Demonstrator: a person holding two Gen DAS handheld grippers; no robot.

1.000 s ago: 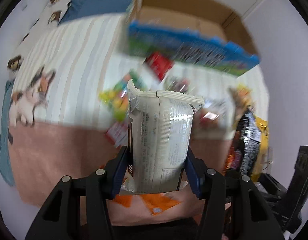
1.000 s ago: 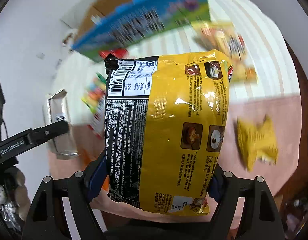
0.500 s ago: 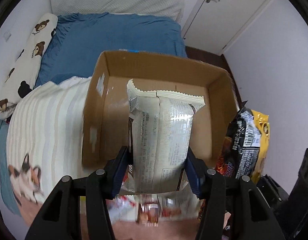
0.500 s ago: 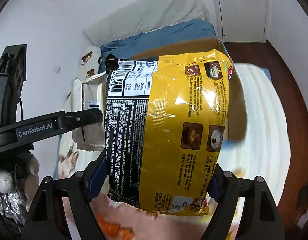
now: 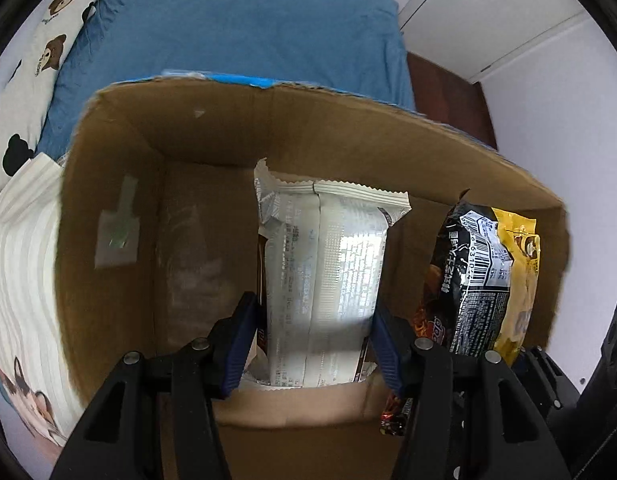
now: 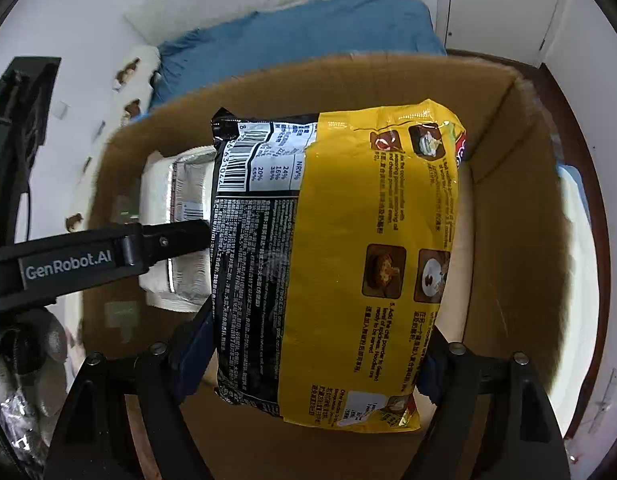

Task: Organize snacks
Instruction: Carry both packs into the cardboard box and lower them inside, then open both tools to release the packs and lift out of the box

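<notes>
My left gripper [image 5: 314, 344] is shut on a silver-white snack packet [image 5: 328, 280], holding it upright inside the open cardboard box [image 5: 108, 184]. My right gripper [image 6: 308, 354] is shut on a yellow and black noodle packet [image 6: 348, 264], also hanging over the box [image 6: 520, 216]. In the left wrist view the noodle packet [image 5: 484, 276] hangs at the right of the box. In the right wrist view the silver packet [image 6: 180, 208] and the left gripper's black arm [image 6: 88, 260] show to the left of the noodle packet.
The box stands on a bed with a blue sheet [image 5: 236, 28] and a striped blanket [image 5: 20, 248]. A bear-print pillow [image 5: 36, 68] lies at the left. White walls and a door [image 5: 508, 32] are at the right. A gloved hand [image 6: 12, 380] grips the left tool.
Both grippers, each with its packet, have travelled from over the scattered snacks on the blanket to above and into the cardboard box. The box now fills both views.
</notes>
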